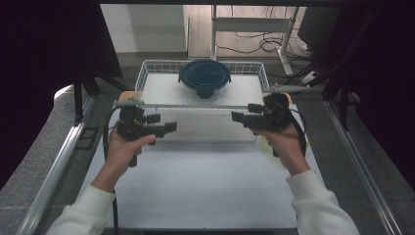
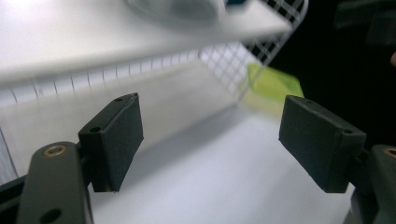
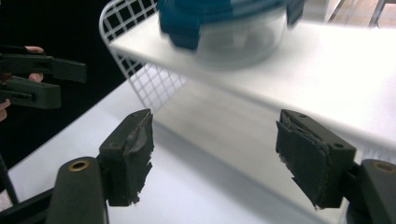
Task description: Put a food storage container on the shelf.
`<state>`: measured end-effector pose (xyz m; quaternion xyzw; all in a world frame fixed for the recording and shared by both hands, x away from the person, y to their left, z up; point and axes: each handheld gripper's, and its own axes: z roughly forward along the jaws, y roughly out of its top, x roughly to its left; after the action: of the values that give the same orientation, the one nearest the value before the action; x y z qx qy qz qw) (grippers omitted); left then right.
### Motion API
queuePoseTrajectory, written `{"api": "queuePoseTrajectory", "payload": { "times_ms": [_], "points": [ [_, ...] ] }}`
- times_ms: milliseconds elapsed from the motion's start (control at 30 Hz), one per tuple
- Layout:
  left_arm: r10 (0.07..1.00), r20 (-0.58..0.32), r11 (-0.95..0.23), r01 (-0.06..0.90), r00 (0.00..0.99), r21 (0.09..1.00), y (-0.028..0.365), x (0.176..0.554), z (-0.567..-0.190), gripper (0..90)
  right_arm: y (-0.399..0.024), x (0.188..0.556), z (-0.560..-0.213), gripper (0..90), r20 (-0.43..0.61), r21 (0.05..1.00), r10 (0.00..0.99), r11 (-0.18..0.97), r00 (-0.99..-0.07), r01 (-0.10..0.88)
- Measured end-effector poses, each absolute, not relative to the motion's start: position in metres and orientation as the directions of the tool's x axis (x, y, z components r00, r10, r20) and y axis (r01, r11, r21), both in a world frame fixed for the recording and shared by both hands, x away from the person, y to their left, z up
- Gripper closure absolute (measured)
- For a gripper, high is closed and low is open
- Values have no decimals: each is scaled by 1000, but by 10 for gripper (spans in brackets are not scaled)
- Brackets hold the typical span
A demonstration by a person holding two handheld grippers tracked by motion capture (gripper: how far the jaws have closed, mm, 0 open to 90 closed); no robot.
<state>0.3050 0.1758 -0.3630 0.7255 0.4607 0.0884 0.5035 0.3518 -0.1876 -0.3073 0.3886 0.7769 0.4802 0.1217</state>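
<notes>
Holding one tool in each hand, a person in white sleeves reaches over a white counter [image 1: 205, 186] from its near edge. The left tool [image 1: 164, 123] sits near the counter's left edge and the right tool [image 1: 243, 112] near its right edge, their jaws turned toward each other and well apart. Both stand just in front of a white wire basket [image 1: 147, 68] at the far edge of the counter. Inside the basket, on a raised white shelf [image 1: 161, 88], rests a round clear container with a dark blue clip lid [image 1: 204, 77], placed toward the basket's far side, about midway across. In the left gripper view, the left tool's black pads [image 2: 116, 140] stand wide apart with nothing between them, and a blurred yellow-green object [image 2: 271, 84] lies beyond the basket's mesh. In the right gripper view, the right tool's worn pads [image 3: 133, 154] are likewise spread and empty, with the container above them on the shelf.
</notes>
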Motion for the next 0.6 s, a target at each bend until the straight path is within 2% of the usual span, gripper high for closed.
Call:
{"api": "queuePoseTrajectory", "payload": {
  "times_ms": [233, 600],
  "points": [
    [780, -271, -158, 597, 564, 787, 167, 266, -409, 222, -221, 314, -353, 282, 203, 823, 710, 250, -674, 511],
    [796, -238, -223, 635, 556, 740, 160, 245, -456, 241, -247, 285, -410, 281, 223, 767, 715, 290, -662, 572]
  ]
}}
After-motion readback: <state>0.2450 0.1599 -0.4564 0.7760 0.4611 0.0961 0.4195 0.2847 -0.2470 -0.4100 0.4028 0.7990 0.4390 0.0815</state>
